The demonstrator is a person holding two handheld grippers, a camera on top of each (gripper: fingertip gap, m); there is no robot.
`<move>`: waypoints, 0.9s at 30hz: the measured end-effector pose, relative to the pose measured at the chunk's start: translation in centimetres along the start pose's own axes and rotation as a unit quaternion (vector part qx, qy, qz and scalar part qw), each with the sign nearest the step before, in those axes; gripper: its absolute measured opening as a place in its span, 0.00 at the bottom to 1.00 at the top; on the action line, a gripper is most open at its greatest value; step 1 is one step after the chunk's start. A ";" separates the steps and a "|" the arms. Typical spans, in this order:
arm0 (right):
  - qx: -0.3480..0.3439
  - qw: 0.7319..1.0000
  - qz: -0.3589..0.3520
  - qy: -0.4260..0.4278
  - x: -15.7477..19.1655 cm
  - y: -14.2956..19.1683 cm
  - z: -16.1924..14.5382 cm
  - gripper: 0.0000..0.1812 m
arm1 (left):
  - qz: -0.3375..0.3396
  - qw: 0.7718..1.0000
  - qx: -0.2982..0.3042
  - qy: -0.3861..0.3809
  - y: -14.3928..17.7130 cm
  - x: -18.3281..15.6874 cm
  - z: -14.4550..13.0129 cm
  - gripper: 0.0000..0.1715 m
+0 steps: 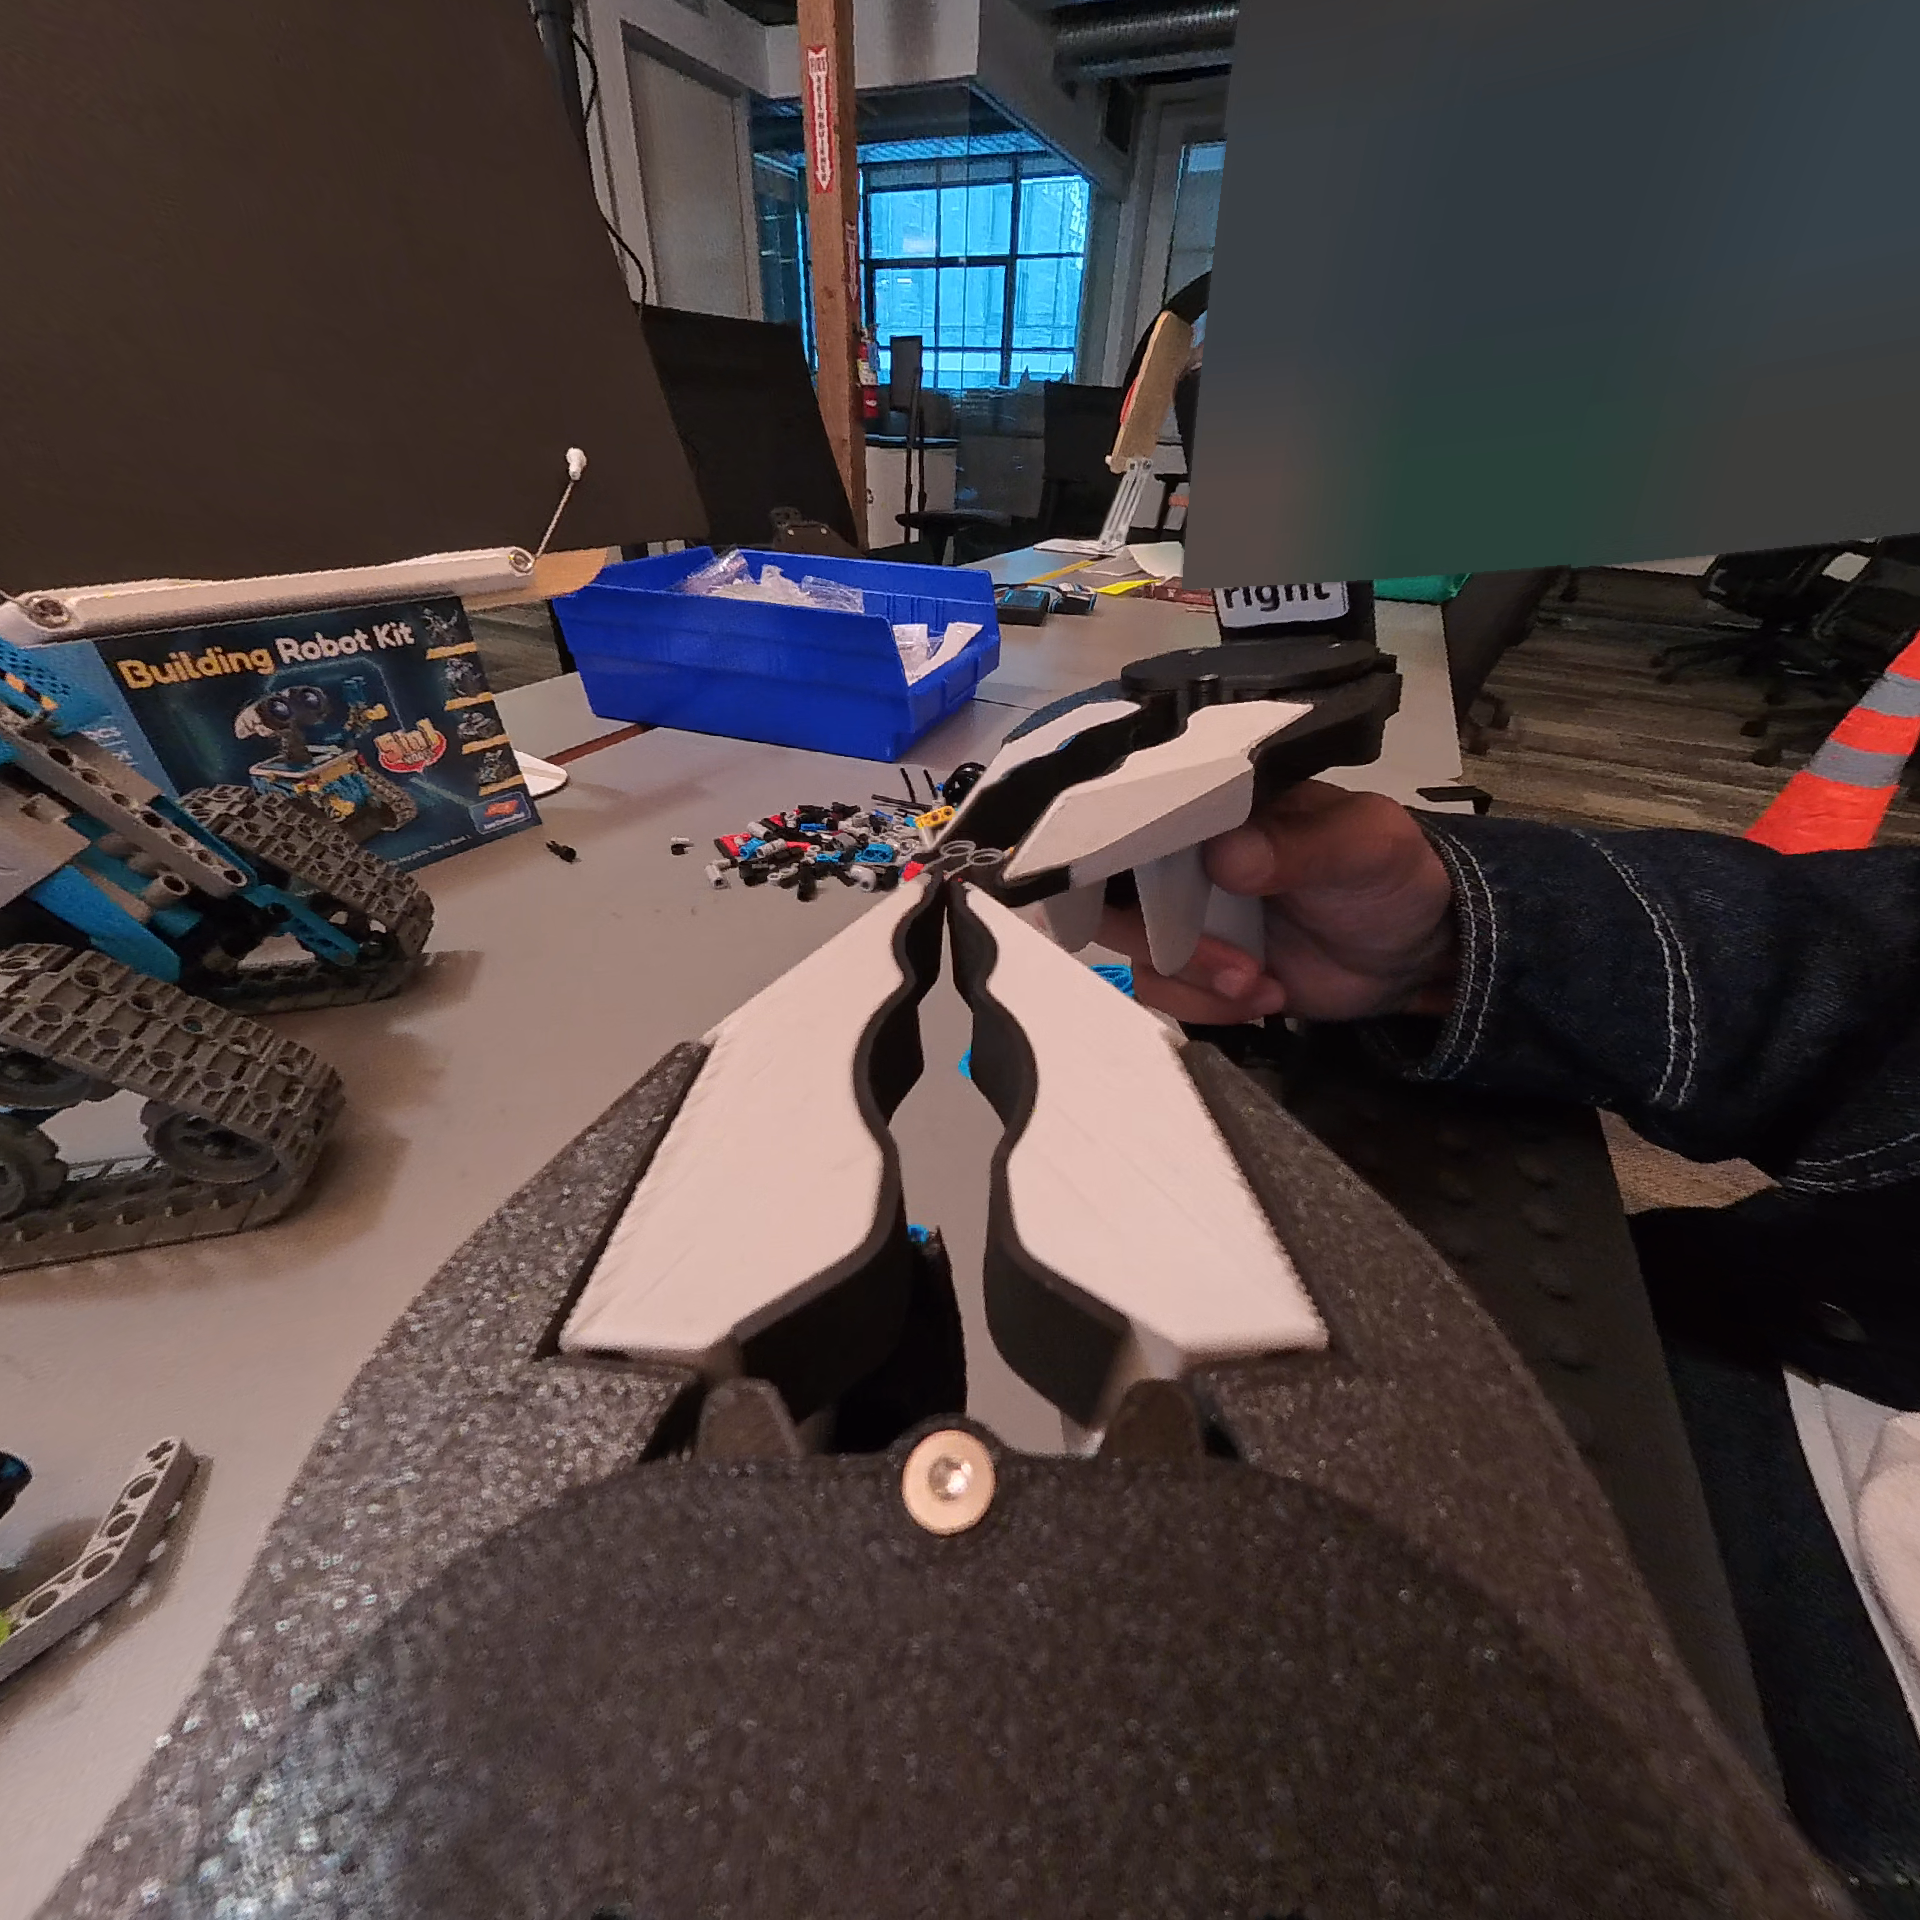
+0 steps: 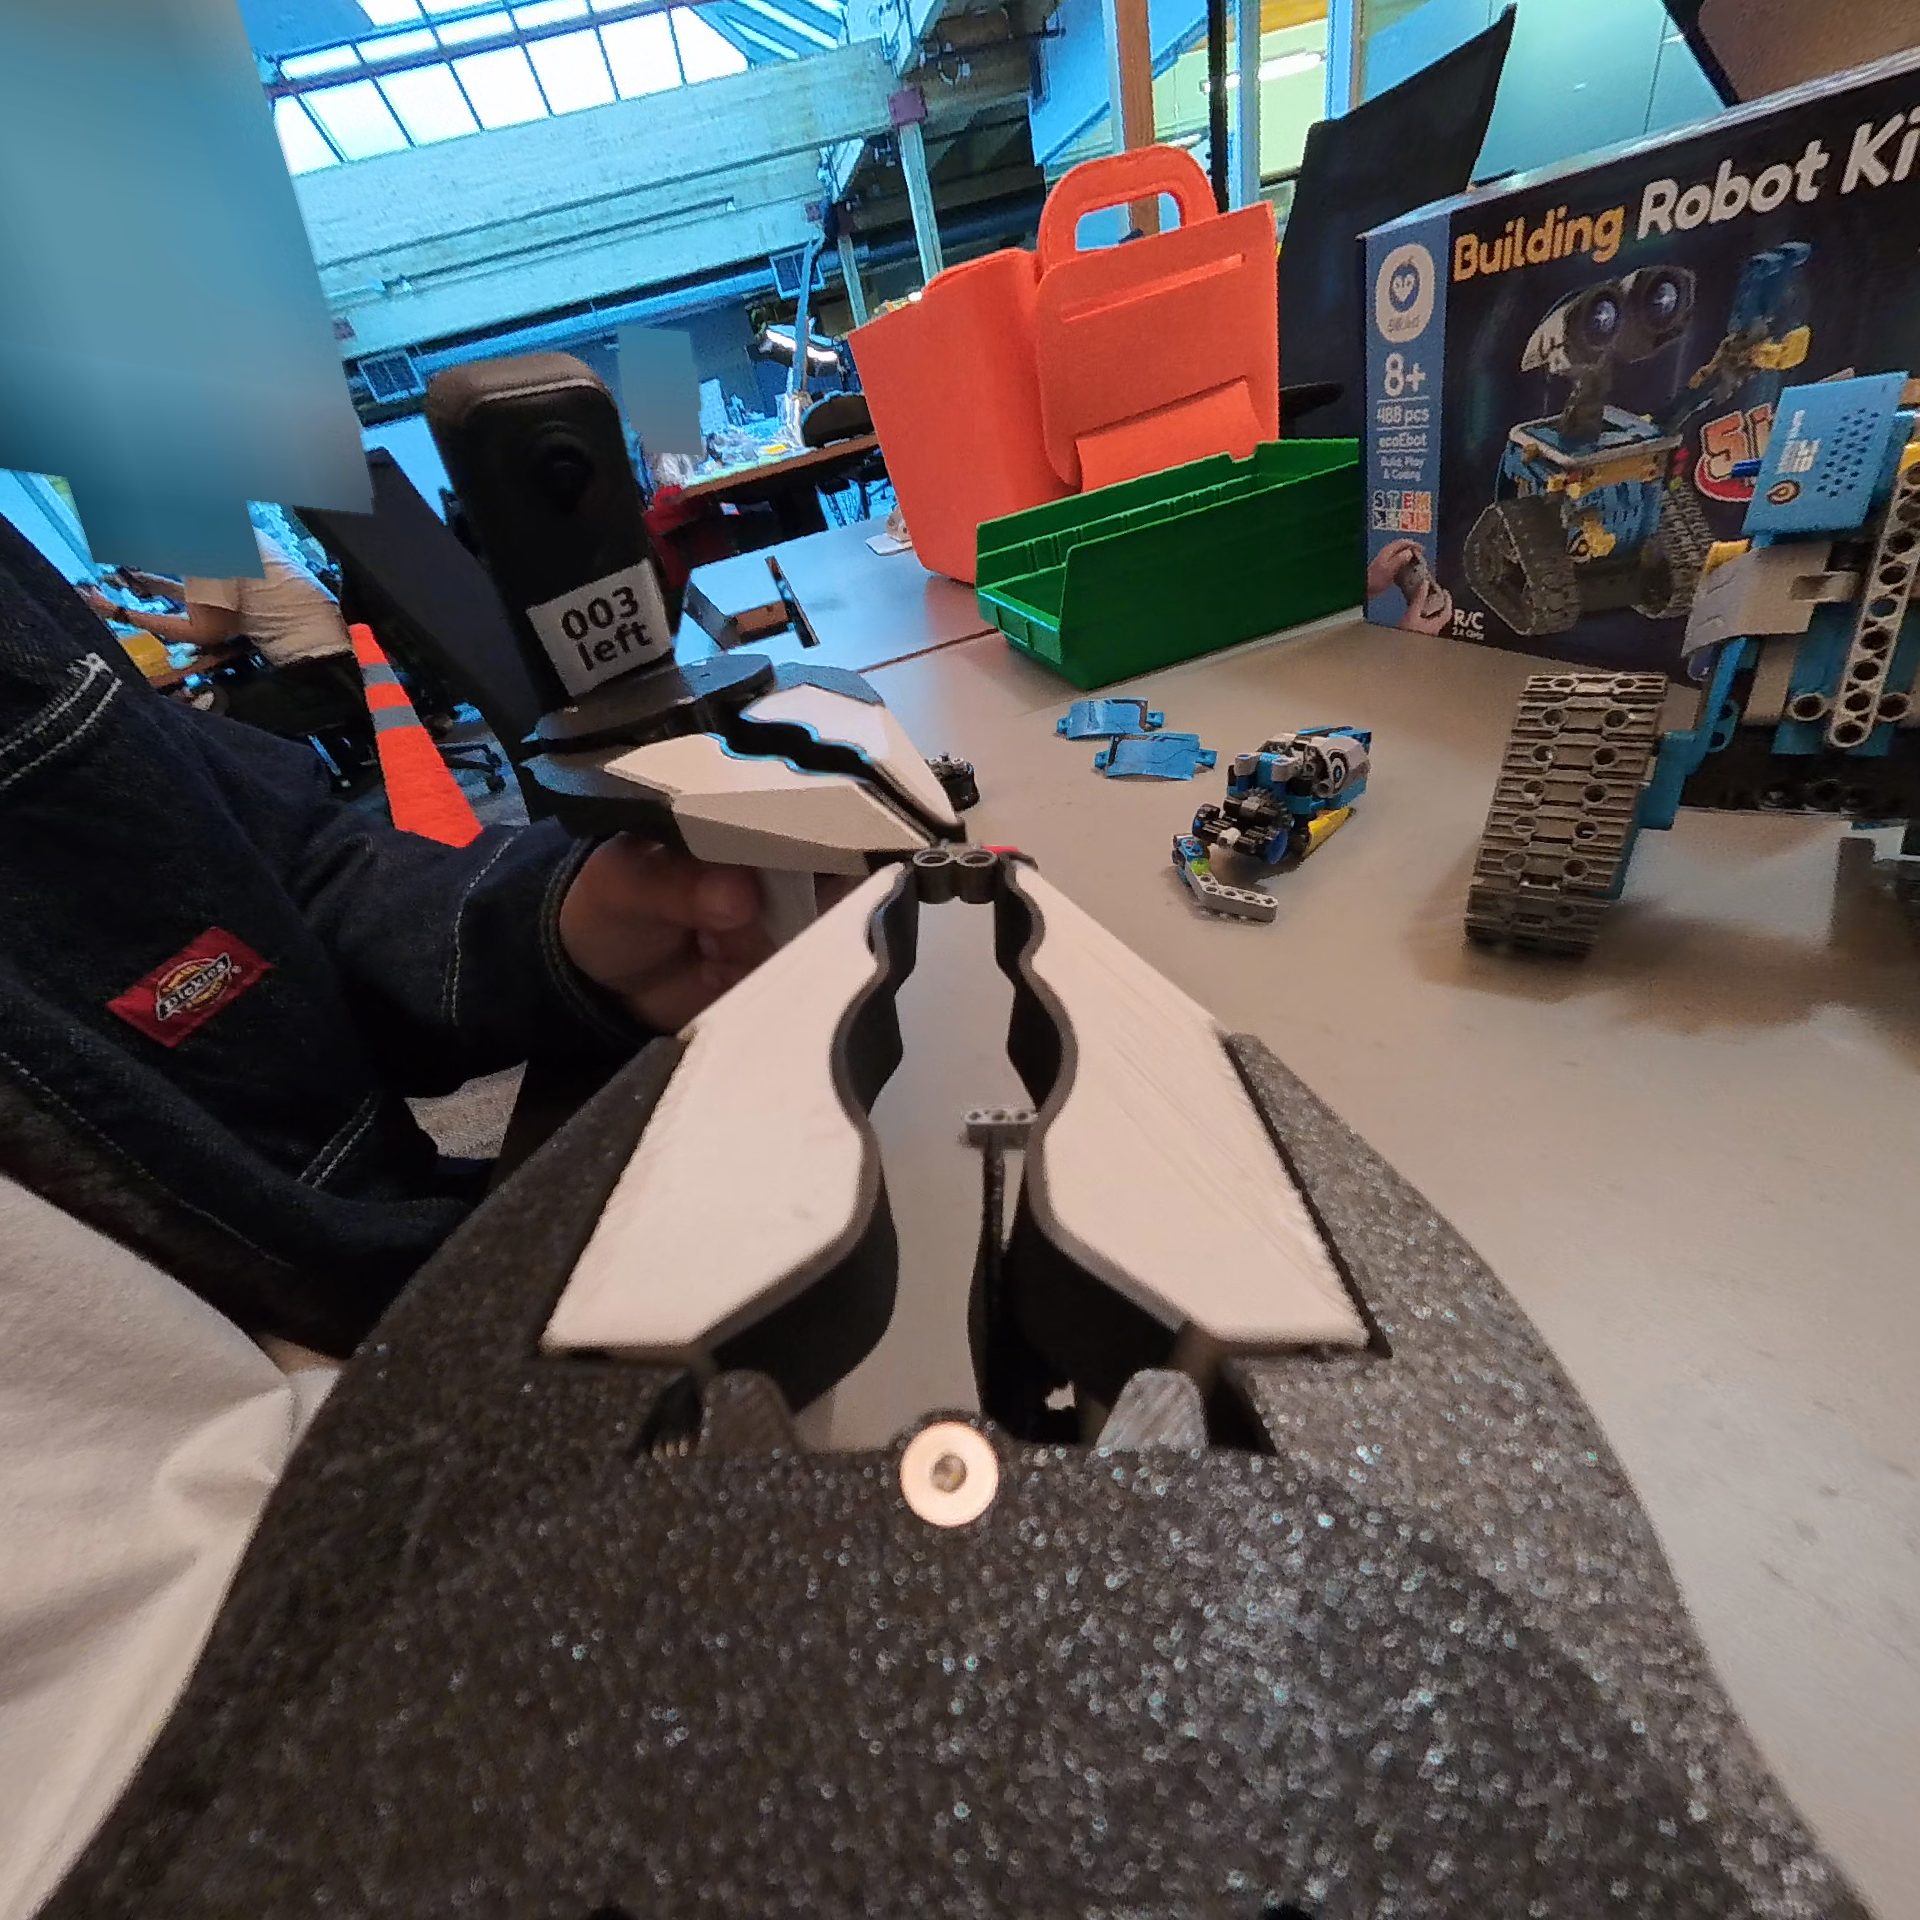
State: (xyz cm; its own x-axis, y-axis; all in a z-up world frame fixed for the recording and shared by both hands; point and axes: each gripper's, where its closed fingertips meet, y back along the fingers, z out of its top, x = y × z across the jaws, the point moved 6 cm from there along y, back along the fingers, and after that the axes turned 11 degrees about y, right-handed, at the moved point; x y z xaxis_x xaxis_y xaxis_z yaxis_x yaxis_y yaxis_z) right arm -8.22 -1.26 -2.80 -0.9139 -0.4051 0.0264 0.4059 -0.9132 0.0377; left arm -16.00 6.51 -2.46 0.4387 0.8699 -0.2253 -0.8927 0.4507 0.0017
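My right gripper (image 2: 961, 878) is shut on a small dark grey two-hole connector (image 2: 961, 868), held above the grey table (image 2: 1558, 1195). My left gripper (image 1: 948, 888) is shut, with a tiny red piece (image 1: 956, 881) at its tips. The two grippers meet tip to tip, and the red piece (image 2: 1006, 854) touches the connector (image 1: 971, 854). The right gripper (image 1: 997, 862) comes in from the upper right in the left wrist view. The left gripper (image 2: 951, 829) comes in from the left in the right wrist view. A hand (image 1: 1330, 914) holds each one.
A tracked robot model (image 1: 156, 987) and its kit box (image 2: 1662, 364) stand on the table. Nearby are a pile of small parts (image 1: 821, 842), a blue bin (image 1: 779, 655), a green bin (image 2: 1174, 561), an orange bag (image 2: 1070, 353), a small blue sub-assembly (image 2: 1278, 800) and a grey beam (image 1: 94, 1558). Only a small space, under 4 cm, lies between the two pairs of fingers. The grey beam (image 1: 94, 1558) is about equally far from each gripper, around 20 centimetres. Seen from the right wrist view (image 2: 1215, 888) as well.
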 end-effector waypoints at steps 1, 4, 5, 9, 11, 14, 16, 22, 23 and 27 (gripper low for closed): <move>0.000 1.000 -0.001 -0.001 0.0 0.0 0.0 0.07 | 0.000 1.000 -0.001 0.001 0.0 0.0 0.0 0.00; 0.005 1.000 -0.004 0.000 0.0 0.0 -0.1 0.07 | 0.005 1.000 0.005 -0.004 -0.1 0.1 -0.1 0.00; 0.005 1.000 -0.003 -0.003 -0.1 0.0 -0.2 0.07 | 0.009 1.000 0.006 -0.007 -0.1 0.1 -0.2 0.00; 0.008 1.000 -0.008 -0.004 -0.2 -0.1 -0.3 0.07 | 0.022 1.000 0.008 -0.014 -0.2 0.1 -0.2 0.00; 0.008 1.000 -0.011 -0.002 -0.2 -0.1 -0.3 0.07 | 0.027 0.999 0.009 -0.016 -0.2 0.2 -0.3 0.00; 0.020 1.000 -0.022 0.002 -0.3 -0.2 -0.5 0.07 | 0.033 0.999 0.018 -0.006 -0.3 0.5 -0.5 0.00; 0.032 0.997 -0.059 0.037 -0.5 -0.5 -0.5 0.07 | 0.029 0.999 0.018 0.036 -0.4 1.2 -0.6 0.00; 0.049 0.933 -0.185 0.305 1.3 -0.9 0.8 0.08 | -0.124 0.925 -0.044 0.357 -0.3 3.2 -0.4 0.07; 0.044 0.928 -0.189 0.318 1.5 -0.9 1.0 0.07 | -0.160 0.901 -0.051 0.399 -0.3 3.3 -0.5 0.07; 0.047 0.920 -0.184 0.343 2.1 -1.3 1.0 0.08 | -0.237 0.859 -0.056 0.450 -0.3 2.6 -0.3 0.08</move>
State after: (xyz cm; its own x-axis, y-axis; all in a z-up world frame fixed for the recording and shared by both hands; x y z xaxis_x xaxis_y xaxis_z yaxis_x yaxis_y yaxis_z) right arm -10.65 -0.89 -1.83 -0.7669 -0.0326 -0.6410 0.0383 -0.9993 0.0049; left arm -14.65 8.60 -3.31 0.5433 0.0649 -0.8370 -0.6627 0.6453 -0.3800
